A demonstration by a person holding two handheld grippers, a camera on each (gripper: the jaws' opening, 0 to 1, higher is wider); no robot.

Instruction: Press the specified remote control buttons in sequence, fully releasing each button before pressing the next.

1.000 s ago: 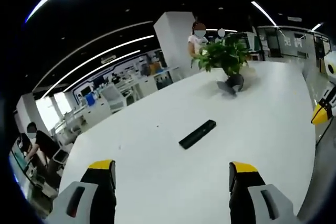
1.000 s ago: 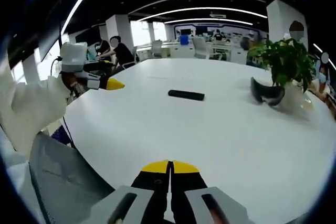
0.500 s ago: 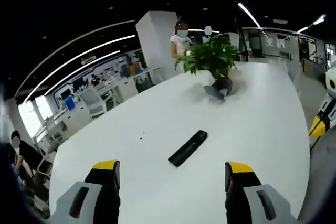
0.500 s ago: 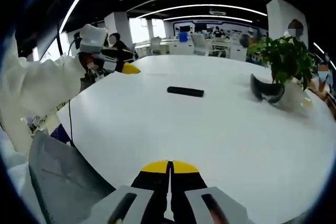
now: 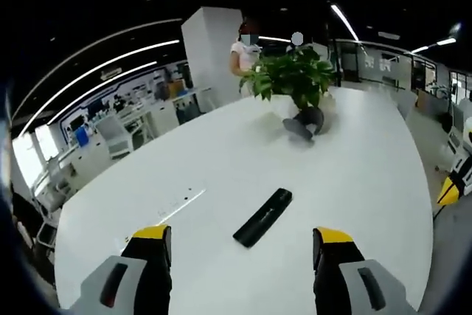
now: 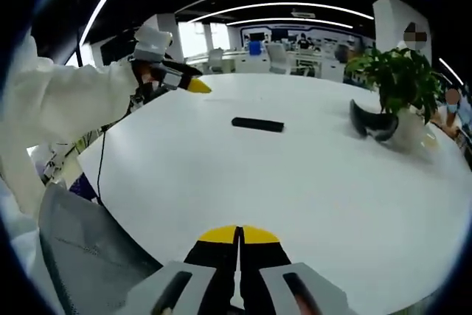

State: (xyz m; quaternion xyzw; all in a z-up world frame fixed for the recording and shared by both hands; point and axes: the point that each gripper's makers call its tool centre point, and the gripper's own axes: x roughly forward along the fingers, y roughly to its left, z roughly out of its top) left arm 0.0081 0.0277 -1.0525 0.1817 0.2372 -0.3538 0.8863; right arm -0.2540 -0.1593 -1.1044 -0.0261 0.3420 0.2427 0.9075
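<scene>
In the left gripper view the left gripper (image 5: 242,245) has its 2 yellow-tipped fingers (image 5: 151,245) spread wide and empty above the white desk (image 5: 354,175). The black remote (image 5: 262,217) lies flat on the desk just ahead, between the fingers' lines. Beyond it stand a plant (image 5: 293,81) and a dark object (image 5: 304,123) at its base, with a person (image 5: 245,53) behind.

The right gripper view adds the person's white sleeve (image 6: 66,105) carrying the left gripper (image 6: 193,85) over the desk's (image 6: 295,189) far-left edge, near the remote (image 6: 257,124) (well apart from the plant (image 6: 402,82)). The right gripper (image 6: 238,237) has its fingers pressed together, holding nothing. No writing is readable.
</scene>
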